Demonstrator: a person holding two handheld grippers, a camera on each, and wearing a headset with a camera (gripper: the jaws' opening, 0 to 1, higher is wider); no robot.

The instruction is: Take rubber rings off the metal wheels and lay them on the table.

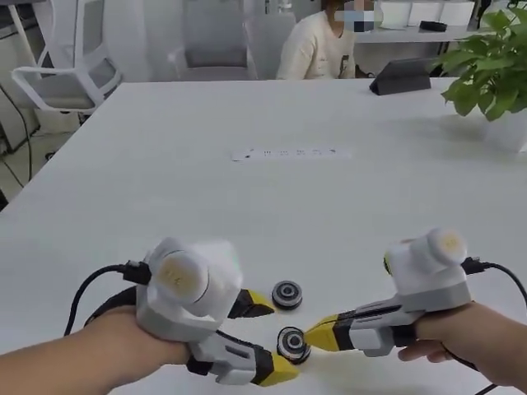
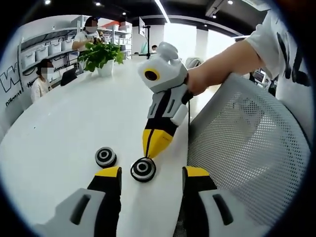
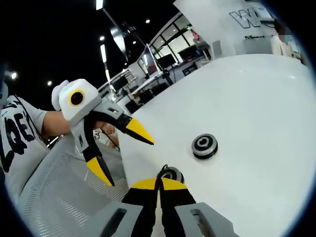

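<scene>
White and broad, the surface [image 1: 165, 181] carries two small round metal wheels ringed in black rubber, both close to its near edge. The nearer wheel [image 1: 294, 344] lies flat between the yellow tips of the left claw [image 1: 276, 337], whose jaws stand well apart on either side of it without touching it. The right claw [image 1: 311, 337] has its jaws pressed together, their point at this wheel's rim. Whether they pinch the rubber ring cannot be told, since in the right gripper view the tips cover part of the wheel. The second wheel [image 1: 286, 294] lies flat just beyond, apart from the first. Mid-surface sits a blurred white power strip [image 1: 292, 153]. Along the far edge are a dark tablet [image 1: 401, 78], a seated person in a cream top [image 1: 317, 49] and a green potted plant [image 1: 490, 62] cut off by the frame.
</scene>
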